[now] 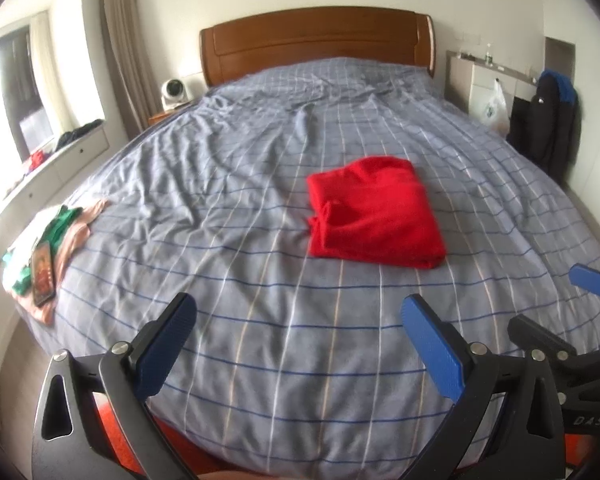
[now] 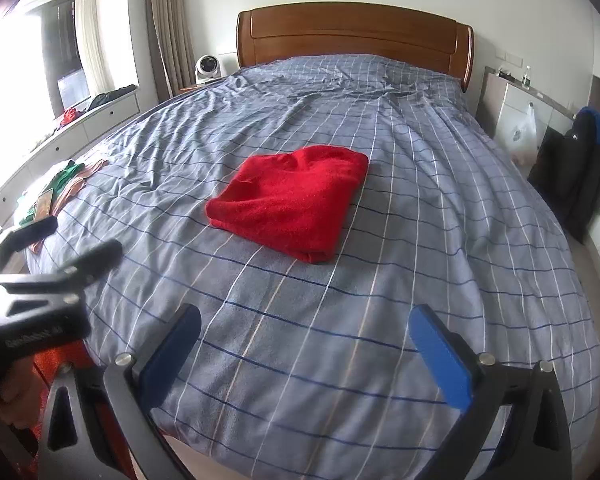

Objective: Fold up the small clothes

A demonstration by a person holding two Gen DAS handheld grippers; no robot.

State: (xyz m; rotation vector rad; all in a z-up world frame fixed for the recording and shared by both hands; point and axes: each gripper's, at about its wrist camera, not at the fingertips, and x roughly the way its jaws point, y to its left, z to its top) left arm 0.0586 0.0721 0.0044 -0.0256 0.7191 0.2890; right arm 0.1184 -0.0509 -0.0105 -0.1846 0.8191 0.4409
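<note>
Now, one folded red garment (image 1: 374,214) on bed (image 1: 260,360), two tongs, left tongs (image 1: 296,344), right tongs (image 2: 306,354), both spread, empty.

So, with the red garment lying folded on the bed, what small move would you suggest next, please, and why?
Probably swing the left gripper toward the unfolded clothes pile at the bed's left edge: the red garment already looks folded, and both grippers are open and empty.

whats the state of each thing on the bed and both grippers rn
red garment: folded, lying flat mid-bed, not gripped
green and pink clothes: unfolded, heaped at the bed's left edge
phone: lying on that heap, screen lit
duvet: spread over the bed, wrinkled toward the headboard
left gripper: open, empty, above the near edge of the bed
right gripper: open, empty, above the near edge of the bed
</note>
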